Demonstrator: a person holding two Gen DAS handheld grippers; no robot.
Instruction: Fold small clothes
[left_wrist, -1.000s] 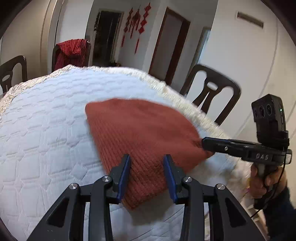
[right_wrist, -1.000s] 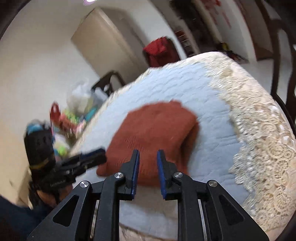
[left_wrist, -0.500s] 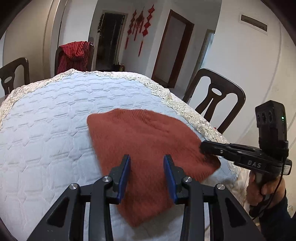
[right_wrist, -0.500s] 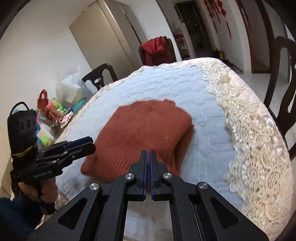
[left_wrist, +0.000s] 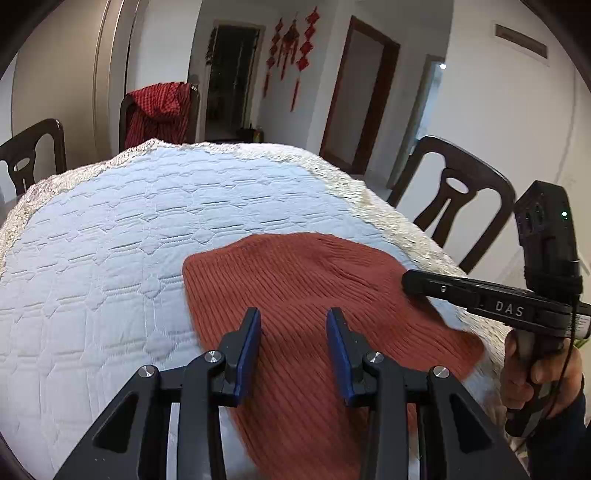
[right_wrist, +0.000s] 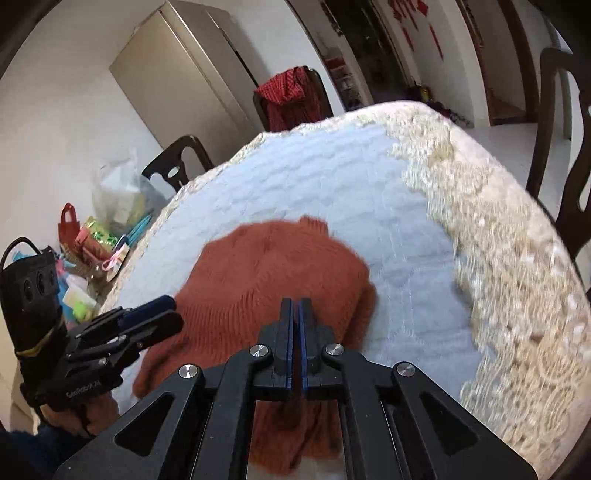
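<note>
Left-wrist view, left to right: white quilted tablecloth (left_wrist: 110, 266) with a lace border; rust-red knitted garment (left_wrist: 303, 280) lying flat toward the table's near right side. The left gripper (left_wrist: 293, 325) hovers low over the garment's near half, fingers (left_wrist: 251, 332) spread wide apart, holding nothing. At right, the right gripper (left_wrist: 410, 280) reaches in level from the table's edge, its tip over the garment's right part; the person's hand (left_wrist: 535, 376) grasps its handle. A dark wooden chair (left_wrist: 458, 199) stands just beyond the lace edge.

Right-wrist view, left to right: bags and clutter (right_wrist: 96, 236) beside the table. The fingers of the right gripper (right_wrist: 295, 321) are pressed together over the garment's near edge; whether fabric is pinched between them cannot be told. Bare cloth extends ahead and rightward to the lace border (right_wrist: 498, 258).
</note>
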